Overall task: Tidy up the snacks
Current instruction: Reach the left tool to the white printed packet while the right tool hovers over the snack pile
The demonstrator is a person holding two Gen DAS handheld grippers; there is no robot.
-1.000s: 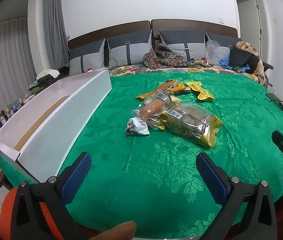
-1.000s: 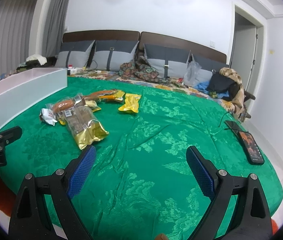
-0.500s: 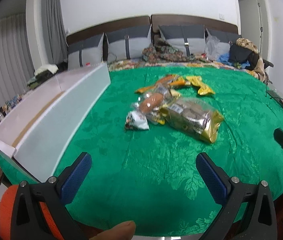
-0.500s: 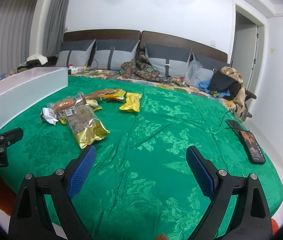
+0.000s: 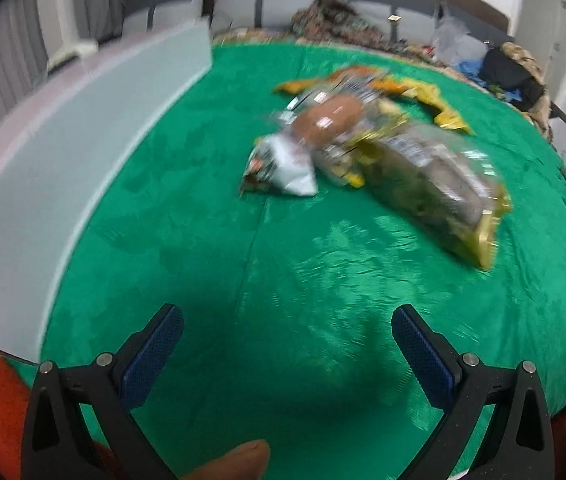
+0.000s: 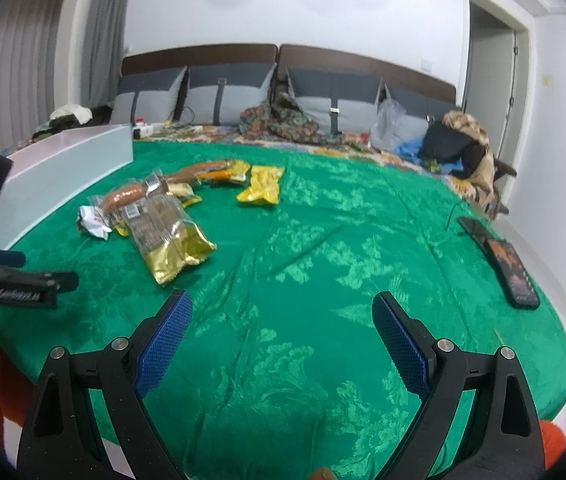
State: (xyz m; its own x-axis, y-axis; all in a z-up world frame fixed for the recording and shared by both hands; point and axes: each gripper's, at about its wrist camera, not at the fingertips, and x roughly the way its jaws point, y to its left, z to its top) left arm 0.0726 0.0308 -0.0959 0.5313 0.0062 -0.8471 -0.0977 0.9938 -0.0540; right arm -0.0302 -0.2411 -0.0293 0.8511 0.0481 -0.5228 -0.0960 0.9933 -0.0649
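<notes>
A pile of snack packs lies on the green bedspread [image 6: 323,248]: a small white pack [image 5: 283,164], a clear pack with a brown bun [image 5: 331,120], a large gold-edged pack [image 5: 439,196] and a yellow pack [image 6: 261,186]. The left wrist view is blurred. My left gripper [image 5: 287,344] is open and empty, over the bedspread short of the white pack. It shows at the left edge of the right wrist view [image 6: 23,276]. My right gripper [image 6: 283,332] is open and empty, right of the gold pack [image 6: 171,240].
A long white box [image 5: 63,152] stands along the left side of the bed, also seen in the right wrist view [image 6: 67,168]. A phone [image 6: 511,272] with a cable lies near the bed's right edge. Pillows, clothes and bags line the headboard [image 6: 303,116].
My left gripper has moved forward and tipped down toward the snack pile, which now looks much closer and blurred. My right gripper has barely moved. Both stay open.
</notes>
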